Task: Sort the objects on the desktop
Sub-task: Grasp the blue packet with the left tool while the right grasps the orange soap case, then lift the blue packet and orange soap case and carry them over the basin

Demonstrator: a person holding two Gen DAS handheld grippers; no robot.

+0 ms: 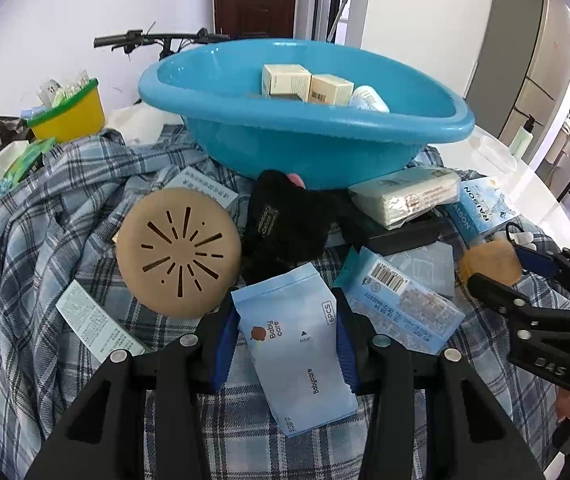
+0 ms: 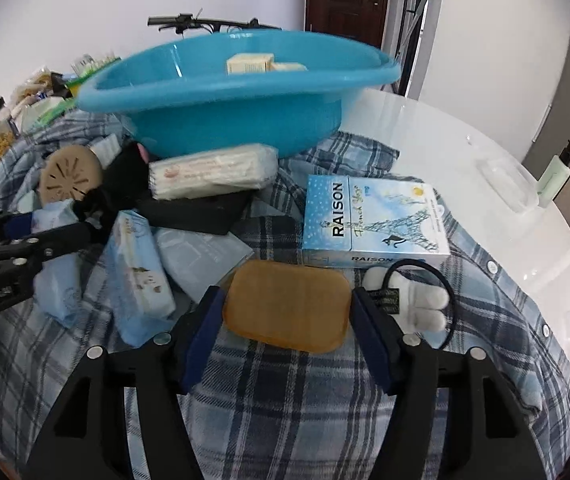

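My left tool (image 1: 287, 344) grips the Babycare pouch (image 1: 297, 354) above the plaid shirt (image 1: 37, 240). My right tool (image 2: 285, 312) straddles the tan soap bar (image 2: 287, 306), pads not clearly pressing. Closing unevenly, I think it could squirt sideways into the RAISON box (image 2: 373, 220).

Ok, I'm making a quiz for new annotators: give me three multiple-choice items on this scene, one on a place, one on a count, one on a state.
1. Where are the cream cardboard boxes?
A. inside the blue plastic basin
B. on the plaid cloth
C. in the yellow tub

2. How many cream boxes show?
A. one
B. two
C. four

3. The left gripper is:
A. open over nothing
B. shut on the pale blue Babycare pouch
C. holding a tan disc

A: they sit behind the basin's rim. B: two stand side by side. B: both pads press the pouch.
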